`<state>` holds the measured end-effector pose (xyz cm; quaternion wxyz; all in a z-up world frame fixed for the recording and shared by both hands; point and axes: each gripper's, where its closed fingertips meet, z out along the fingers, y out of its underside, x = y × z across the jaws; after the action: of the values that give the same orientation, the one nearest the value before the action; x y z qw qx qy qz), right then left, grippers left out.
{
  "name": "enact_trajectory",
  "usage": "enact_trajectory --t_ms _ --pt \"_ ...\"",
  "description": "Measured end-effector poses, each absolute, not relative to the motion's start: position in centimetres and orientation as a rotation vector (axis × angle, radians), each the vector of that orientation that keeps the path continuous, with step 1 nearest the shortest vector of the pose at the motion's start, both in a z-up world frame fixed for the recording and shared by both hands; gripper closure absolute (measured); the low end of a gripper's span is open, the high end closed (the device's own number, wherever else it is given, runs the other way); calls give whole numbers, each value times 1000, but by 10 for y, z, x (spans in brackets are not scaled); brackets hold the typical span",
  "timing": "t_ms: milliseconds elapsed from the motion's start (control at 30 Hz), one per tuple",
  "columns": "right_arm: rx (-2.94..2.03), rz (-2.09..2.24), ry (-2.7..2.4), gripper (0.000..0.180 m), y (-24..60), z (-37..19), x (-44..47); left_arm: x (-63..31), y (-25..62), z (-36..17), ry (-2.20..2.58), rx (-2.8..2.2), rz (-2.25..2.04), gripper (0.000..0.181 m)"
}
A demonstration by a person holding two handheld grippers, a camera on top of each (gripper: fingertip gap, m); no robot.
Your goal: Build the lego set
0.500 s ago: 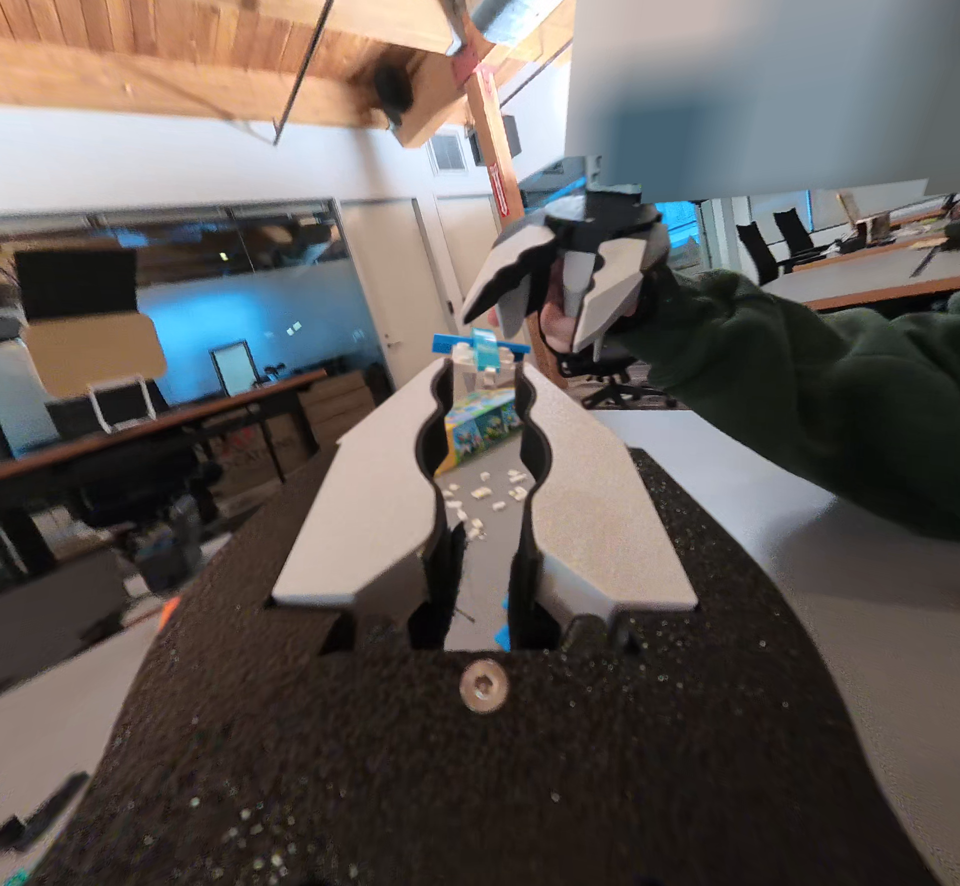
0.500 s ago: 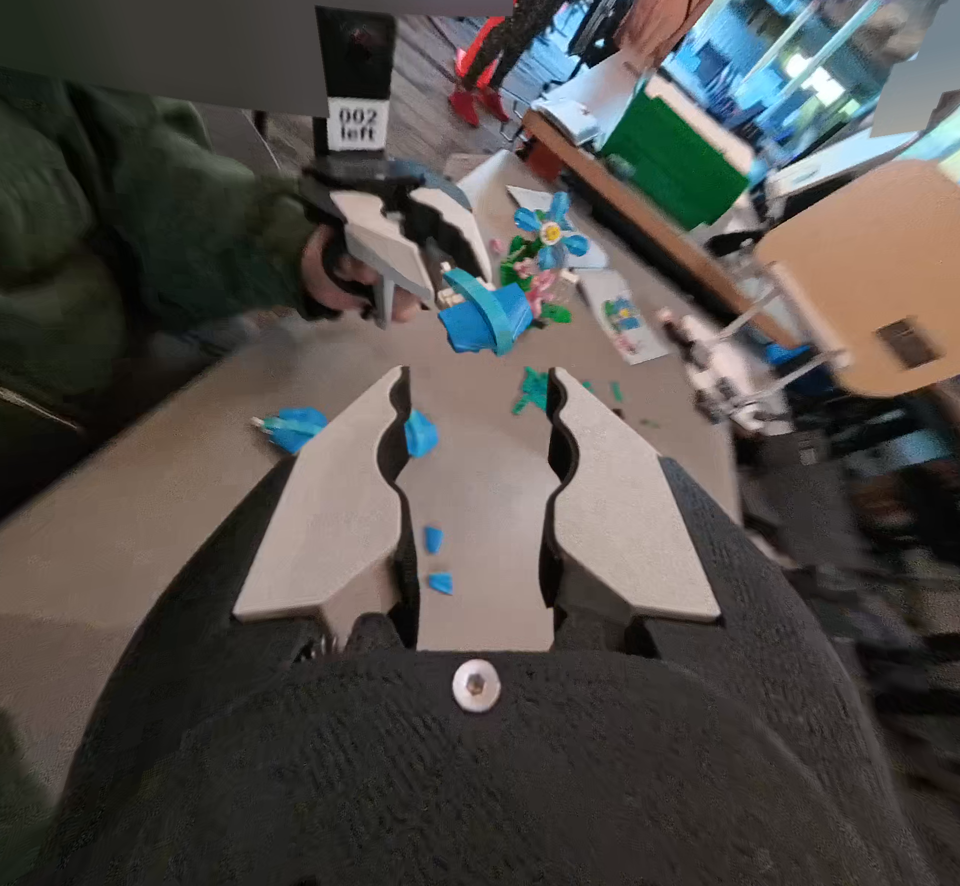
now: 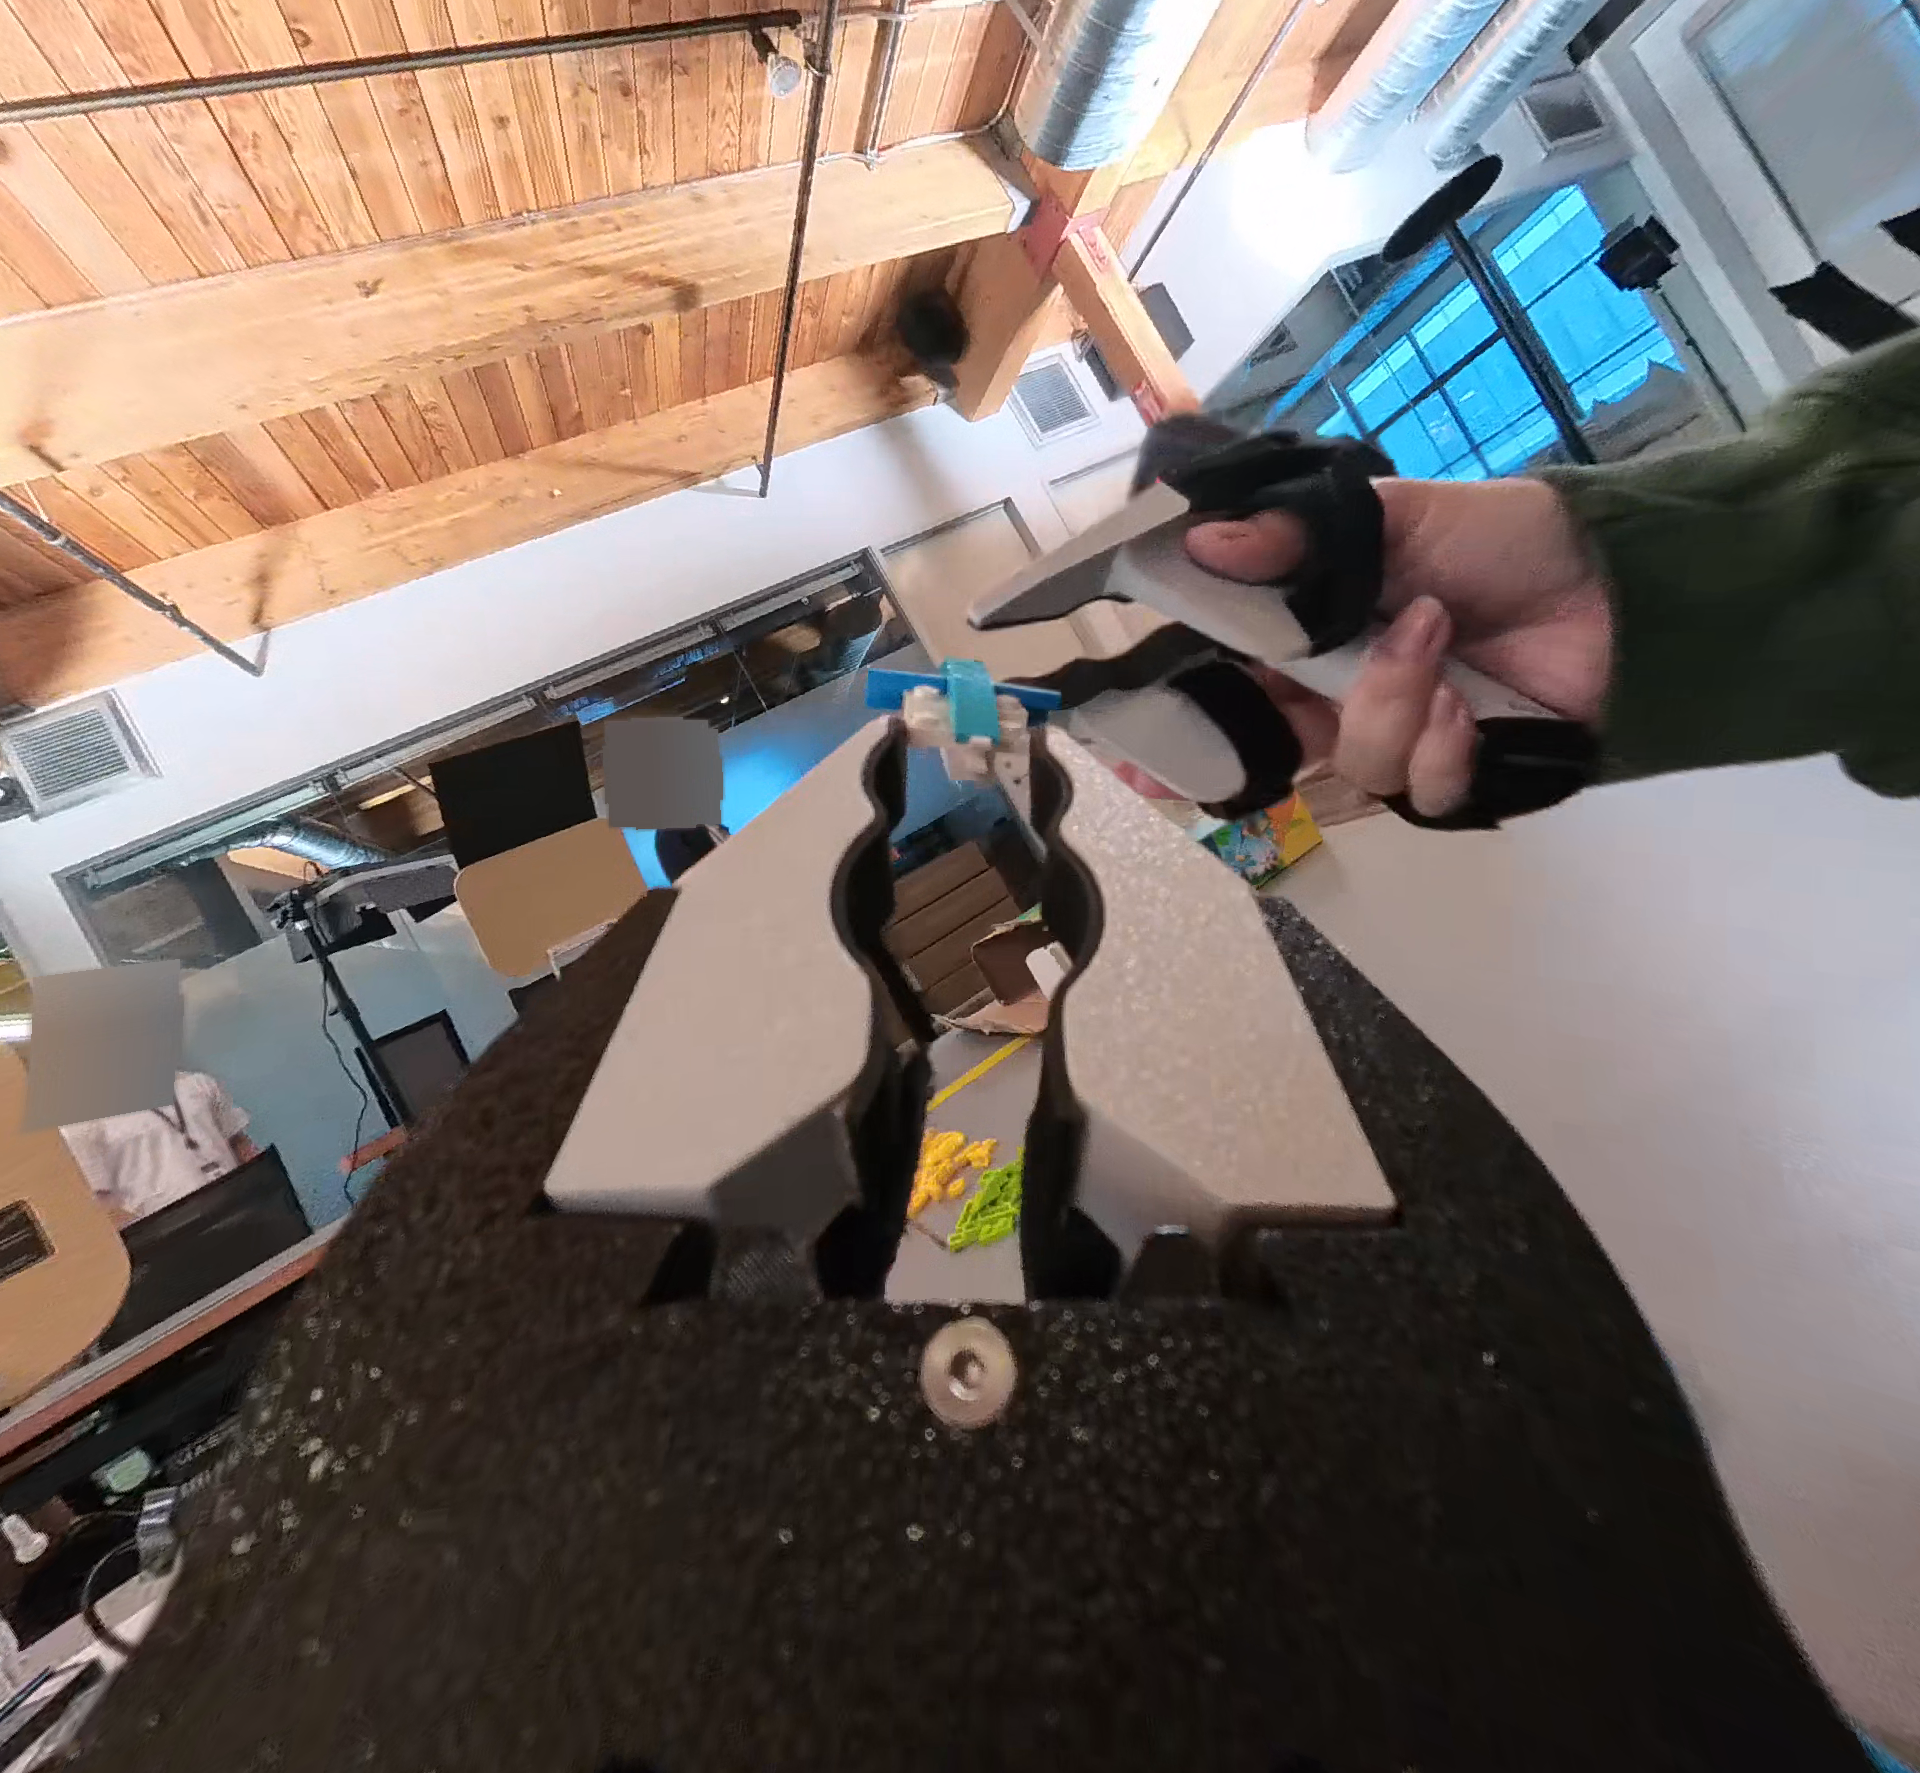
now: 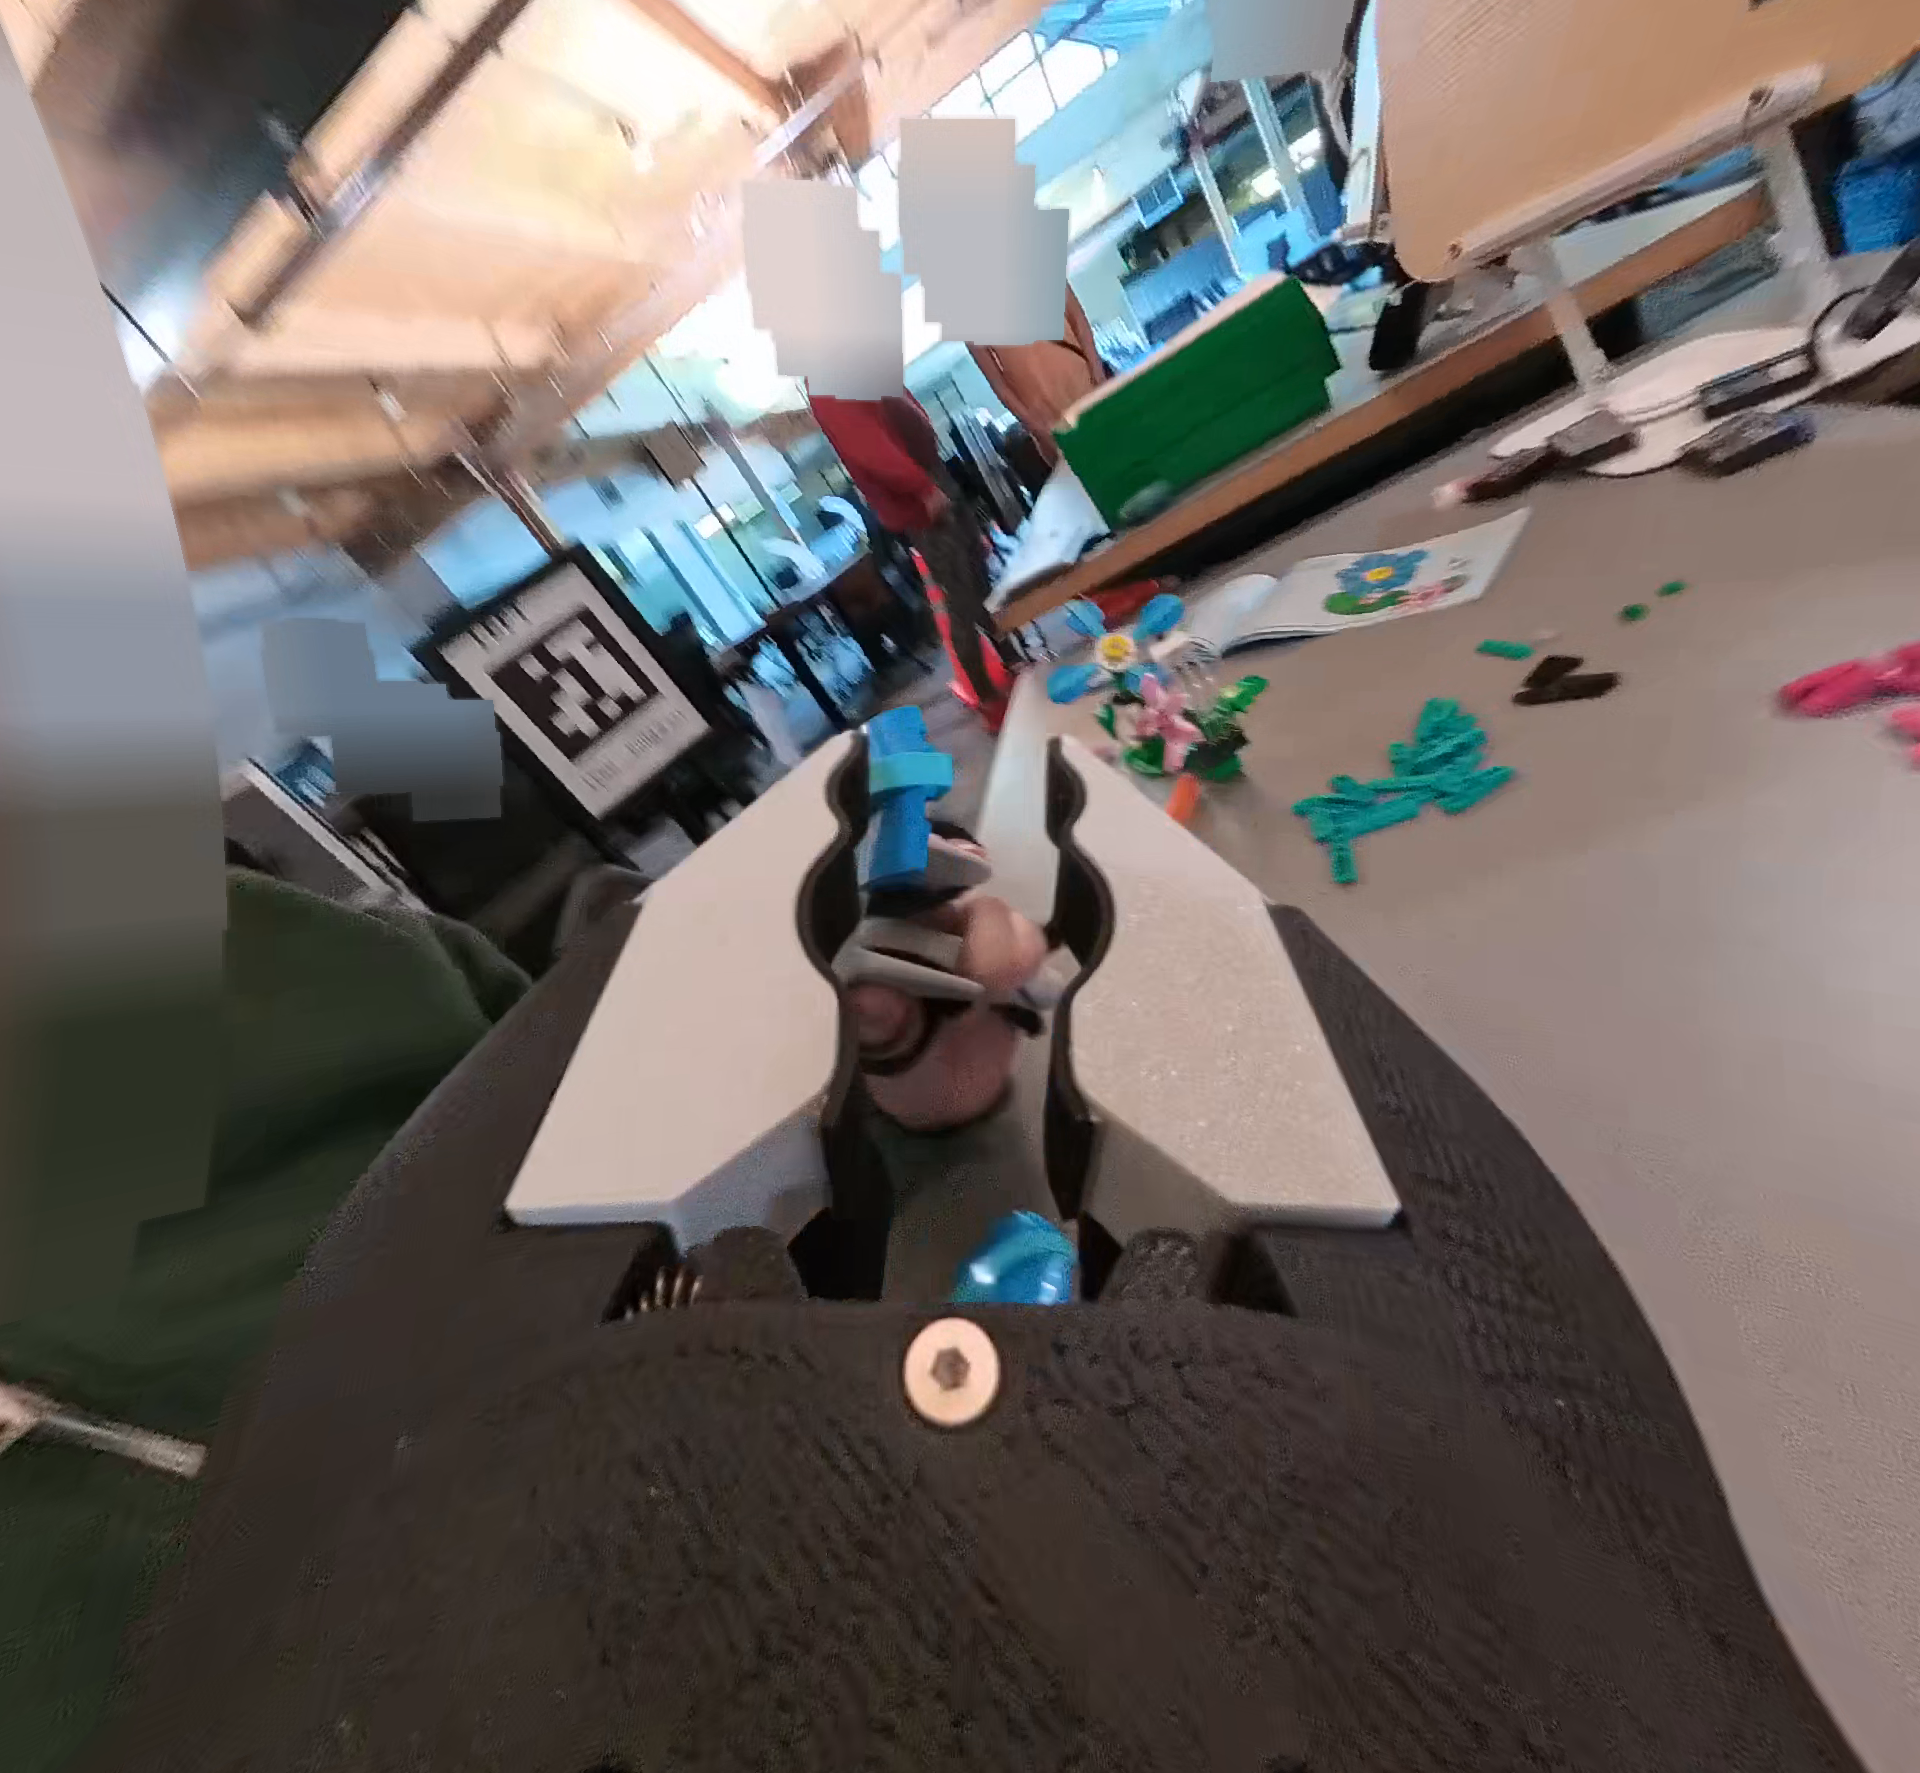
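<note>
My left gripper [image 3: 966, 757] is shut on a small blue and white lego assembly [image 3: 961, 721] and holds it at its tips, raised above the grey table [image 3: 1558, 996]. My right gripper [image 3: 1013, 658] comes in from the right, held by a hand in a green sleeve. It is open, and its lower fingertip sits against the right end of the assembly's blue plate. In the right wrist view the blue assembly [image 4: 899, 809] stands between the tips of my right gripper [image 4: 956, 767], close to the left finger. The left gripper [image 4: 914, 954] shows end-on behind it.
A built lego flower bunch [image 4: 1143, 705], an open booklet [image 4: 1371, 580], teal pieces [image 4: 1403, 788], black pieces [image 4: 1558, 679] and pink pieces [image 4: 1849, 684] lie on the table. A blue petal piece [image 4: 1013, 1261] lies below my right gripper. Yellow and green pieces [image 3: 956, 1183] and a box [image 3: 1262, 835] lie beyond my left gripper. My hands' fingertips stand some 5 cm from each other.
Both grippers have tilted upward and closed in on each other. The right gripper's fingers have narrowed and now stand around the blue assembly, which the left gripper still holds.
</note>
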<state>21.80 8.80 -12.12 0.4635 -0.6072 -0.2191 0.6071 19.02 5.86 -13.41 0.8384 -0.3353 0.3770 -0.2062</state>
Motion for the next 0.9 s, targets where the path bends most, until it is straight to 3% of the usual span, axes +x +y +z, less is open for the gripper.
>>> enact_trajectory --t_ms 67,567,667,900 --pt "-1483 1561 -494 154 85 -125 217 189 57 -134 794 -701 -459 159" --pt "-1485 1980 -531 155 53 -136 205 201 43 -141 892 -663 -611 160" --pt "-1473 1978 -539 167 51 -138 206 204 46 -146 913 -695 -609 160" --pt "-1576 1814 -482 169 63 -157 237 193 68 -148 813 -821 -660 148"
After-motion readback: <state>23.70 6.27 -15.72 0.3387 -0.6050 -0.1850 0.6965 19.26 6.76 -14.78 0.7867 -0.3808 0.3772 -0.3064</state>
